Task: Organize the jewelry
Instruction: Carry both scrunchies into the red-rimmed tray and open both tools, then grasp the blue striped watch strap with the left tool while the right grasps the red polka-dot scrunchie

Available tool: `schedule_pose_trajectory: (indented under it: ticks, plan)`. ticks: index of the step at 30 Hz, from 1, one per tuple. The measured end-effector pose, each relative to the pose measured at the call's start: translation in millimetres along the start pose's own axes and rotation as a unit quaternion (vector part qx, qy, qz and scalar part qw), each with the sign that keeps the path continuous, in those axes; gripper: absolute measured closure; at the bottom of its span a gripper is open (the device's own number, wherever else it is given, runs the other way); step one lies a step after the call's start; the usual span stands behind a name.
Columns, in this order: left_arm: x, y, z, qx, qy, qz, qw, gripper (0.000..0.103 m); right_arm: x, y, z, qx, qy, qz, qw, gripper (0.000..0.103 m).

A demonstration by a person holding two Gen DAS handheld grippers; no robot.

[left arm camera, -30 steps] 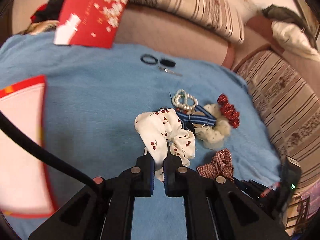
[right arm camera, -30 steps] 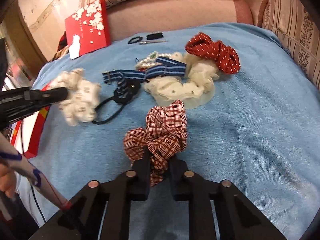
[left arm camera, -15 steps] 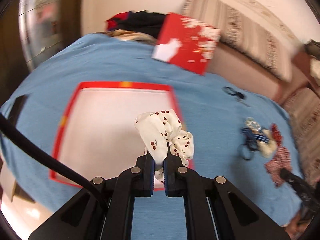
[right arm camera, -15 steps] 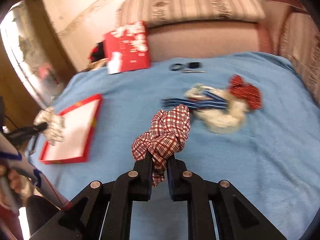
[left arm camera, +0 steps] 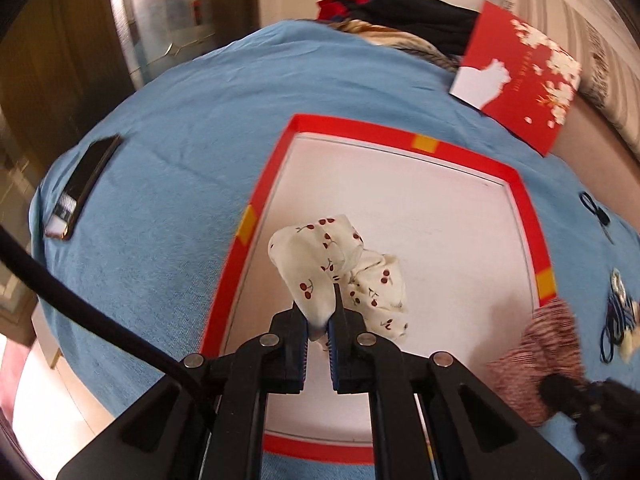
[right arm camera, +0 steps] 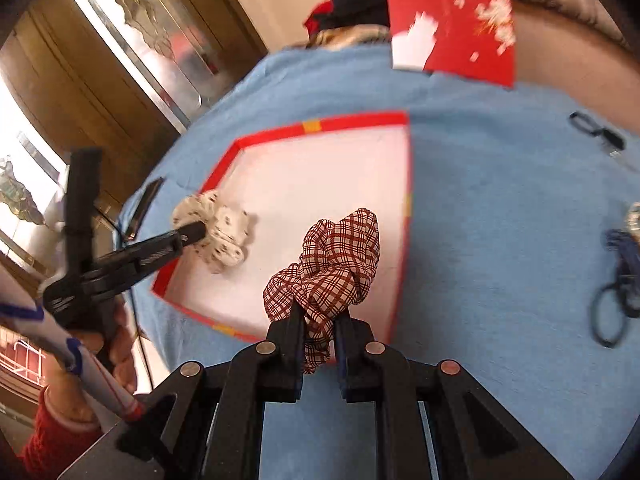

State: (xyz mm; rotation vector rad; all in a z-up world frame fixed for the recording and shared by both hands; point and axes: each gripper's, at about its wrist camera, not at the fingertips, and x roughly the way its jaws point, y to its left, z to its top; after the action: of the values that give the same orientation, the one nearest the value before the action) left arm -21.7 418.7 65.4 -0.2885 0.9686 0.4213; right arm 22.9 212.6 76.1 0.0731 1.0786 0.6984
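A white scrunchie with red cherries (left arm camera: pixel 320 256) is pinched in my left gripper (left arm camera: pixel 320 312), which is shut on it over the near left part of a shallow white tray with a red rim (left arm camera: pixel 360 128). The right wrist view shows that same left gripper (right arm camera: pixel 196 234) with the cherry scrunchie (right arm camera: pixel 224 236) low over the tray's left side. My right gripper (right arm camera: pixel 318 320) holds a red-and-white plaid scrunchie (right arm camera: pixel 336 264) above the tray's near right corner (right arm camera: pixel 400 280). Its jaws are opening, and the fabric is still between the pads.
The tray lies on a blue blanket (left arm camera: pixel 180 160). A red lid with white blossoms (left arm camera: pixel 520 80) leans at the back. A dark phone (left arm camera: pixel 84 184) lies left of the tray. Black hair ties (right arm camera: pixel 592 128) and blue striped pieces (right arm camera: pixel 624 264) lie to the right. A red-sleeved hand (right arm camera: pixel 60 432) holds the left gripper.
Both grippers have swung left from the pile of hair accessories to the red-rimmed tray, each carrying its scrunchie. The cherry scrunchie now hangs over the tray's white floor.
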Motion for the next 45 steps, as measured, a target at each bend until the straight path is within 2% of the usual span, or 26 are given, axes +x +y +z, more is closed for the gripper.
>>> schedule_pose_trajectory:
  ticks: [3, 5, 7, 8, 10, 12, 13, 14, 15, 17, 18, 22, 26, 30, 33, 35, 37, 38, 41, 45]
  plan:
    - [-7.0, 8.9, -4.9, -0.03, -0.03, -0.01, 0.999, 0.09, 15.9, -2.0, 0.0, -0.009, 0.015, -0.023, 1.0, 0.074]
    - [-15.1, 14.5, -10.9, -0.051, -0.053, -0.014, 0.9972, 0.069, 5.5, -0.2, -2.2, -0.016, 0.008, -0.013, 1.0, 0.055]
    - [-22.1, 22.0, -14.9, -0.081, -0.067, -0.014, 0.9943, 0.058, -16.1, 1.9, -7.0, -0.028, -0.017, -0.01, 0.999, 0.045]
    - [-25.4, 26.9, -15.7, -0.096, -0.075, -0.019, 0.9924, 0.058, -23.7, 2.7, -7.9, -0.034, -0.031, -0.014, 0.999, 0.042]
    - [-31.5, 35.5, -17.2, -0.119, -0.092, -0.023, 0.9883, 0.057, -35.5, 2.1, -11.3, -0.04, -0.047, -0.033, 0.998, 0.042]
    - [-36.2, 39.5, -17.7, -0.131, -0.104, -0.014, 0.9859, 0.057, -30.8, 1.1, -16.0, -0.051, -0.041, -0.088, 0.994, 0.042]
    - [-37.1, 40.9, -17.9, -0.134, -0.107, -0.011, 0.9852, 0.056, -24.5, 1.1, -15.7, -0.055, -0.032, -0.106, 0.992, 0.045]
    - [-37.3, 41.8, -18.1, -0.135, -0.108, -0.008, 0.9849, 0.056, -16.5, -0.1, -18.0, -0.056, -0.019, -0.129, 0.99, 0.059]
    - [-36.7, 43.3, -17.5, -0.135, -0.108, -0.006, 0.985, 0.056, -11.5, -2.0, -20.5, -0.054, -0.007, -0.138, 0.989, 0.065]
    - [-37.4, 41.3, -19.0, -0.126, -0.109, 0.002, 0.9861, 0.056, 3.7, -7.3, -24.0, -0.042, 0.019, -0.136, 0.99, 0.086]
    - [-37.9, 41.1, -18.9, -0.122, -0.11, 0.003, 0.9864, 0.056, 4.8, -10.3, -22.5, -0.036, 0.027, -0.135, 0.99, 0.092]
    - [-42.5, 37.3, -20.3, -0.106, -0.119, -0.001, 0.9872, 0.055, -1.8, -9.3, -30.0, -0.024, 0.039, -0.131, 0.99, 0.094]
    - [-43.8, 33.5, -21.9, -0.103, -0.115, -0.007, 0.988, 0.054, -9.6, 5.1, -50.2, -0.047, 0.05, -0.139, 0.988, 0.092]
    - [-47.0, 22.9, -23.0, -0.096, -0.116, -0.02, 0.9884, 0.054, -13.5, 6.3, -56.3, -0.043, 0.045, -0.122, 0.991, 0.089]
    - [-56.7, 0.2, -24.2, -0.052, -0.137, -0.021, 0.989, 0.054, -38.5, -8.7, -55.9, -0.014, 0.015, -0.098, 0.995, 0.074]
    - [-68.7, -17.2, -27.9, -0.016, -0.154, -0.021, 0.9877, 0.054, -67.9, -25.5, -59.3, -0.004, -0.016, -0.102, 0.995, 0.063]
    - [-84.9, -39.0, -35.9, 0.023, -0.164, -0.039, 0.9854, 0.051, -101.5, -52.6, -66.9, 0.005, -0.045, -0.12, 0.992, 0.059]
    - [-89.6, -47.0, -38.4, 0.034, -0.161, -0.053, 0.9849, 0.046, -113.6, -65.2, -70.4, 0.01, -0.054, -0.131, 0.99, 0.057]
    - [-102.3, -85.7, -47.4, 0.067, -0.147, -0.113, 0.9804, 0.037, -150.5, -117.7, -82.5, 0.042, -0.077, -0.172, 0.981, 0.055]
    - [-98.7, -145.3, -51.4, 0.108, -0.113, -0.165, 0.9738, 0.035, -182.0, -187.5, -96.6, 0.106, -0.101, -0.199, 0.969, 0.055]
